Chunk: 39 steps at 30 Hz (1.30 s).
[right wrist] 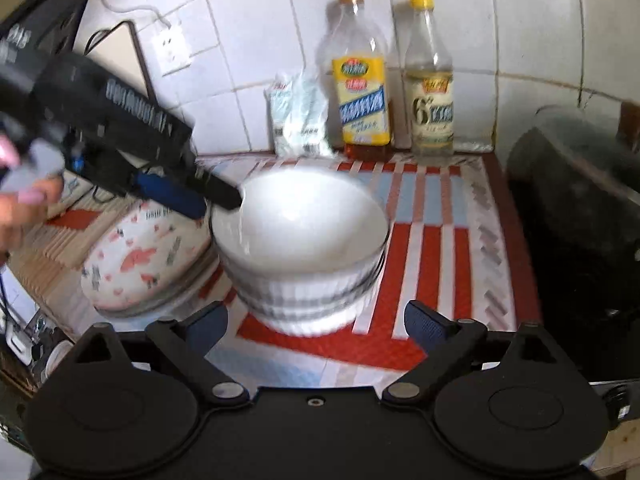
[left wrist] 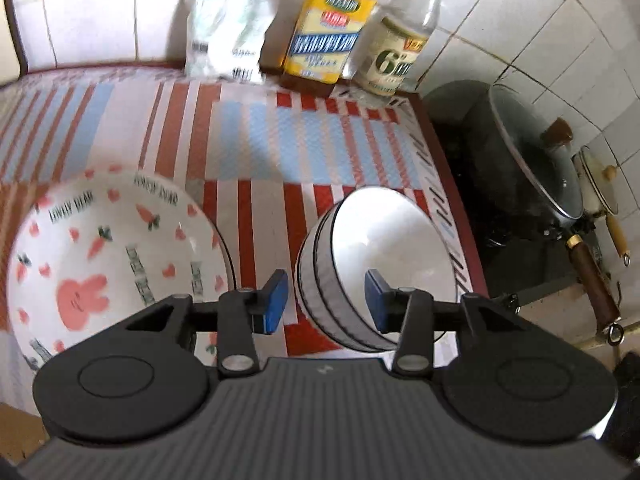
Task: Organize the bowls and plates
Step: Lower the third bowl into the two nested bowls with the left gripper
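On the striped red, white and blue mat (left wrist: 256, 128), a stack of white bowls with grey bands (left wrist: 372, 268) stands just beside a carrot-and-rabbit plate (left wrist: 108, 256). From the left wrist view the left gripper (left wrist: 328, 300) straddles the near rim of the stack: 1 blue pad (left wrist: 276, 300) sits outside the wall, the other (left wrist: 378, 300) inside the top bowl. The jaws stand part open, with a gap showing at the outer pad, so they do not clamp the wall. From the right wrist view the right gripper (right wrist: 316, 328) hangs low in front of the bowl stack (right wrist: 304, 248), its jaws spread wide to either side of the base and holding nothing. The left gripper's fingers (right wrist: 180, 196) reach in from the left to the rim, above the plate (right wrist: 148, 256). Behind, against the tiled wall (right wrist: 260, 60), stand 2 bottles (right wrist: 360, 92) and a white packet (right wrist: 298, 116). A dark pot (left wrist: 520, 152) sits to the right of the mat.
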Tool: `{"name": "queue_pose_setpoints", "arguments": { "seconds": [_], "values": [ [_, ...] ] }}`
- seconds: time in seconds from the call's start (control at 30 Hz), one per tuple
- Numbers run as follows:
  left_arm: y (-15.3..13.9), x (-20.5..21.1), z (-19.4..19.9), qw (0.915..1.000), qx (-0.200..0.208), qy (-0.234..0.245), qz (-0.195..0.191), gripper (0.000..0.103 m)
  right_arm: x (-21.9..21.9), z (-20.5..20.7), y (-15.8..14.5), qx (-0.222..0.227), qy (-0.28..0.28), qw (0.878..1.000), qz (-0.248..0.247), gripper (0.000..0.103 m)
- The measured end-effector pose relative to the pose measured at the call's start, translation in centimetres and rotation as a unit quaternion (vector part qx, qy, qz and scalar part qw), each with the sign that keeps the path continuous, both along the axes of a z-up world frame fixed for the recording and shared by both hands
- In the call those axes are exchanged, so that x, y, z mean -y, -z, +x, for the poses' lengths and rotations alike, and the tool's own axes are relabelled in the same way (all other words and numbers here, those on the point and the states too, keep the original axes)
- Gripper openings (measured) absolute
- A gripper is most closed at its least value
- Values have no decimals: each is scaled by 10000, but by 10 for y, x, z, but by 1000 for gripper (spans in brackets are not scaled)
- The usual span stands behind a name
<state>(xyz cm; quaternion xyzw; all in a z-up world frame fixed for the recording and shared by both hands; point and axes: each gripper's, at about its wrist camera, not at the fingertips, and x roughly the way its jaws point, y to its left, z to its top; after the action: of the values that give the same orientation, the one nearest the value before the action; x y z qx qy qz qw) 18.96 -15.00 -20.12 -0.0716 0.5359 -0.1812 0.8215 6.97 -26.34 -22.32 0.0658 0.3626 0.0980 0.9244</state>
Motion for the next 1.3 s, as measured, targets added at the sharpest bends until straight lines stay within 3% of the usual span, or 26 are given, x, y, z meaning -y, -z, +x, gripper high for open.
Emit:
{"name": "queue_pose_setpoints", "arguments": {
  "seconds": [0.17,0.33,0.57,0.7,0.87,1.13,1.3],
  "values": [
    [13,-1,-3,9995,-153,-120,-238,41,-15,14,40,-136,29,9995,-297,97],
    [28,-2,-1,9969,-420,-308,-596,40,-27,25,52,371,94,9976,-574,97],
    [41,-5,4,9947,-542,-489,-726,45,-41,33,62,784,106,9915,-1030,98],
    [42,2,3,9977,-358,-290,-500,44,-42,35,64,831,218,9915,-976,99],
    [47,19,-7,9995,255,57,182,42,-51,29,68,1030,243,9873,-1182,101],
    [46,17,-5,9992,360,49,138,35,-47,23,74,1207,477,9879,-847,101],
    [44,26,-7,9985,390,86,375,35,-44,23,74,1149,530,9898,-653,100]
  ]
}}
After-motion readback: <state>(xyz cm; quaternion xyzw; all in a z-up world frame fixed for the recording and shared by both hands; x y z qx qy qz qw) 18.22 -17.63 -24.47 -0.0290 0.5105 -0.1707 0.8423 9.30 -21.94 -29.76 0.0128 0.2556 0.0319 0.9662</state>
